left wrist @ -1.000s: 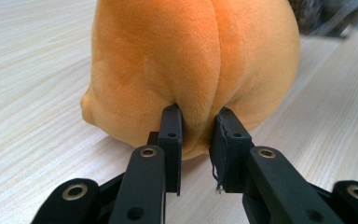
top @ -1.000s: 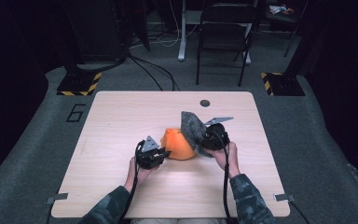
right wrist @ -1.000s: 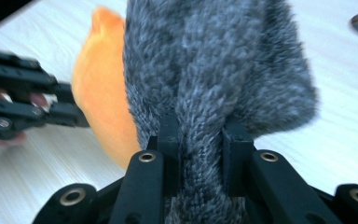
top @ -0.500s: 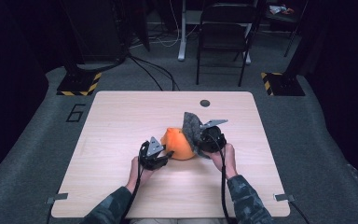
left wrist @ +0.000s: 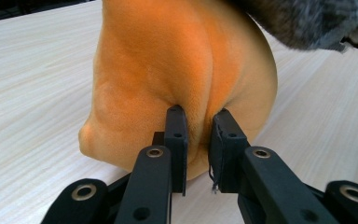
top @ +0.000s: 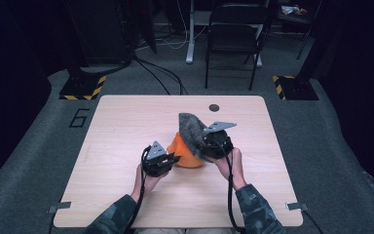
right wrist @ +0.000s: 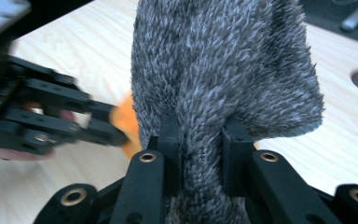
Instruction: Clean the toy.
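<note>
An orange fleece cloth (top: 187, 155) lies bunched in the middle of the table. My left gripper (top: 174, 159) is at its left side, and its jaws have just been closing on a fold of the orange cloth (left wrist: 168, 60), which the left gripper (left wrist: 198, 116) now pinches. A grey fuzzy cloth (top: 191, 127) stands lifted over the orange one's right side. My right gripper (top: 205, 146) is shut on it. In the right gripper view the grey cloth (right wrist: 223, 60) rises from the right gripper (right wrist: 199, 123), with the orange cloth (right wrist: 126, 121) behind it.
The light wooden table (top: 126, 122) has a round cable hole (top: 214, 107) near its far edge. A black folding chair (top: 236, 29) and cables stand on the floor beyond the table. Both forearms come in from the table's near edge.
The right gripper has risen a little with the grey cloth, which now stands higher over the orange one. The left gripper has stayed by the orange cloth.
</note>
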`<state>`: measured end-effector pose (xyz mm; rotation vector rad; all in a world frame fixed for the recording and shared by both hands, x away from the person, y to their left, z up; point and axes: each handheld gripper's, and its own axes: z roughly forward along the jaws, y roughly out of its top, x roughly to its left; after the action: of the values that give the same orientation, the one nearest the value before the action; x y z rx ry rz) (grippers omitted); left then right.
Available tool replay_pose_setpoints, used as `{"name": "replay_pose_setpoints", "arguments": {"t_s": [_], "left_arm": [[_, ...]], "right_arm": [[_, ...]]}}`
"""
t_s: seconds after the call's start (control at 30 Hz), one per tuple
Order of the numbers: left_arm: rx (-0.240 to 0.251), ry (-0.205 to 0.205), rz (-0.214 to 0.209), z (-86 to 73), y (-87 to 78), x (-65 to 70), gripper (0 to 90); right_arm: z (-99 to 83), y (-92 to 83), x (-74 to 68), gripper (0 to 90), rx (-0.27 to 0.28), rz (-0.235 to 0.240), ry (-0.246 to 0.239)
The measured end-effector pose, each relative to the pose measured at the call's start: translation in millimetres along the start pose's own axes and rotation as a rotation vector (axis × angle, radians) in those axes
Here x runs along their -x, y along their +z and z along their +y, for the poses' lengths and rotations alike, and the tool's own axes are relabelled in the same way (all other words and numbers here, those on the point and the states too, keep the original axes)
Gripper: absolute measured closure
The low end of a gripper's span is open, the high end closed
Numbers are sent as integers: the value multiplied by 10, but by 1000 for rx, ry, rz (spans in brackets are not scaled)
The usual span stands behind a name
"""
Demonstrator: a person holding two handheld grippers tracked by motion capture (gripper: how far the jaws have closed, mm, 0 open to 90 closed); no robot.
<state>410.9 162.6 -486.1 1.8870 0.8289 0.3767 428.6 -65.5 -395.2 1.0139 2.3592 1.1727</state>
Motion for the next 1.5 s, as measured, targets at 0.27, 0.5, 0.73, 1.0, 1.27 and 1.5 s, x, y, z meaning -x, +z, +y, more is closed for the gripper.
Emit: {"name": "replay_pose_setpoints", "arguments": {"t_s": [0.27, 0.5, 0.73, 1.0, 1.27, 1.5], "left_arm": [[-39, 27, -2, -43, 35, -41, 766], [-36, 19, -1, -62, 39, -67, 762], [-31, 27, -7, -78, 40, -84, 754], [-29, 22, -10, -91, 35, -96, 752], [-26, 19, -6, -100, 26, -105, 751], [-26, 24, -4, -99, 25, -90, 751]], "right_arm": [[-106, 244, -69, 734, -59, -66, -63], [-160, 235, 69, 733, -96, -103, -47], [-285, 280, 315, 731, -158, -134, 14], [-547, 463, 609, 731, -284, -153, 110], [-516, 421, 635, 742, -280, -162, 120], [-225, 86, 462, 743, -108, -117, 94]]}}
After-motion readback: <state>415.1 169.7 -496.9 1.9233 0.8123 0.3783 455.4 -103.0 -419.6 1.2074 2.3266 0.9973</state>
